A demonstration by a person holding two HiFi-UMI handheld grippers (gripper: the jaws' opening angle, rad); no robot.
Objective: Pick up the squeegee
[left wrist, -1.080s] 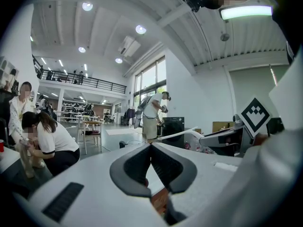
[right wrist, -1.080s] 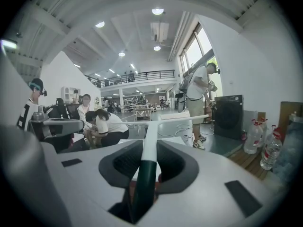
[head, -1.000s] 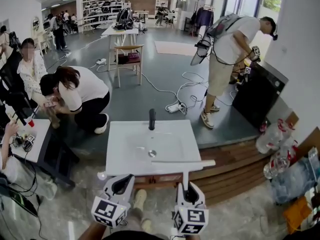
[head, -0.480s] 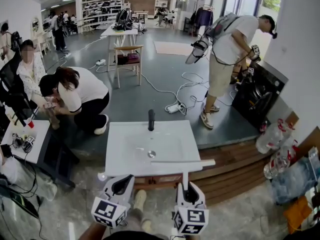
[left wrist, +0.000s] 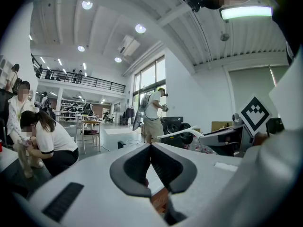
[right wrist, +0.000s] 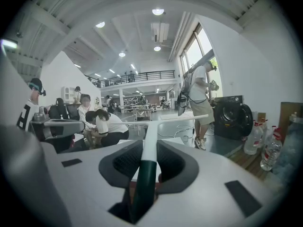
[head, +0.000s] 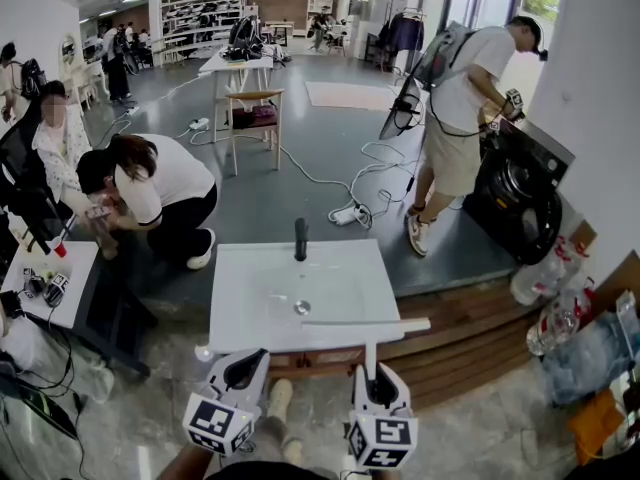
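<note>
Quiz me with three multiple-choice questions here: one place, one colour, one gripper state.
1. Where is the squeegee's blade? A over the sink's near edge; B on the chair; C on the floor.
2. What colour is the faucet? A white; B black; C red.
3. The right gripper is: A open, empty; B shut on a bottle; C shut on the squeegee's handle.
Answers: 1 A, the head view shows it there; 2 B, dark against the white sink; 3 C, its jaws clamp the handle.
</note>
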